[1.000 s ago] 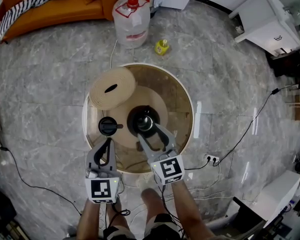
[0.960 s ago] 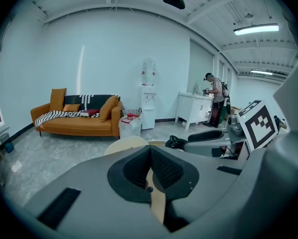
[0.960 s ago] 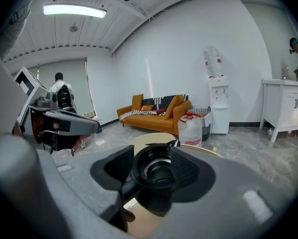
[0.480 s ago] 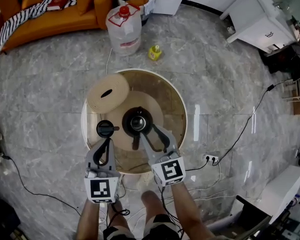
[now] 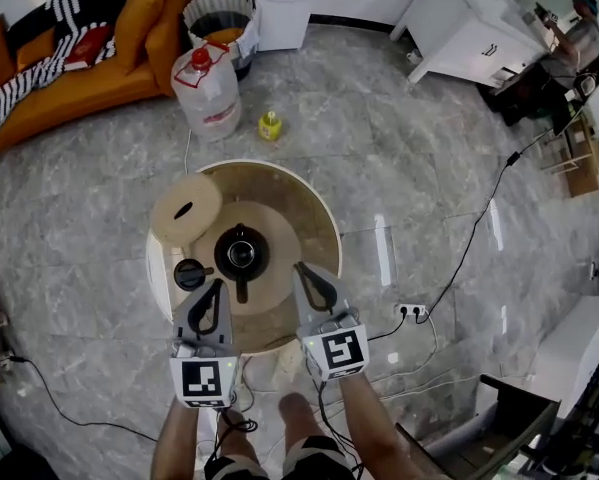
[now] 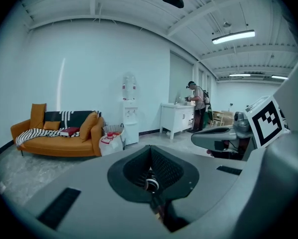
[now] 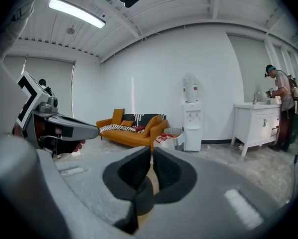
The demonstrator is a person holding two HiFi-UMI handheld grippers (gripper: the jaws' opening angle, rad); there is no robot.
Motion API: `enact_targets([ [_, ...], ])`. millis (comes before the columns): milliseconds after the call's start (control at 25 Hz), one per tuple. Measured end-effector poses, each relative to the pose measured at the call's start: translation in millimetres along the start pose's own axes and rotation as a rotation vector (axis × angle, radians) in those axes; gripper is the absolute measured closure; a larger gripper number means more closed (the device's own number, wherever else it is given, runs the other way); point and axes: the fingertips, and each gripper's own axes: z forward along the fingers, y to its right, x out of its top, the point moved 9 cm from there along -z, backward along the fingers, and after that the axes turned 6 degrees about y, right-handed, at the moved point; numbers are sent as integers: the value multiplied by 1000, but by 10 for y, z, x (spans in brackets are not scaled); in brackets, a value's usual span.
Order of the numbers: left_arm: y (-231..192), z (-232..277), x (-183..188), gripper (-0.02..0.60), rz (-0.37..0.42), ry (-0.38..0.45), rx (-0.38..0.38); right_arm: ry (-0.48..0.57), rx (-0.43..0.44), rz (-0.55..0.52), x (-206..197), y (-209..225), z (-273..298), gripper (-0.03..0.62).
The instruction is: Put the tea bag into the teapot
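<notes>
Right side of round glass counter with white rim (image 5: 314, 213) bare, free passage; at centre black teapot (image 5: 241, 253), mouth uncovered, reachable from above; left side crowded: beige round woven disc (image 5: 185, 208) far, small black round lid (image 5: 191, 274) near, both close beside teapot

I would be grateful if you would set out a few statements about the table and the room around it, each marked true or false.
1. The black teapot stands on the round table. True.
2. The beige round disc lies on the floor. False: it lies on the table, by its far left rim.
3. A water jug with a red cap stands on the floor beyond the table. True.
4. The sofa is blue. False: it is orange, with a striped cloth on it.
5. A small yellow item stands on the table. False: it stands on the floor, near the jug.
</notes>
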Motion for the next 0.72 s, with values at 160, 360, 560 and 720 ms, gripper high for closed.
enact_targets([
  [160,244,92,8,565,33,17,-69,7,-64,-12,-9,180,-267,594],
  [360,576,241,-146,566,24,-10,-123,-63,-97,-11,-199,376,-503,594],
  [560,947,420,-479,565,-45,-69,-132,-106,-112,13,-650,612,-659,594],
  [720,1105,582,-812,565,-12,-90,-152,-142,-106,32,-1025,741,-695,594],
])
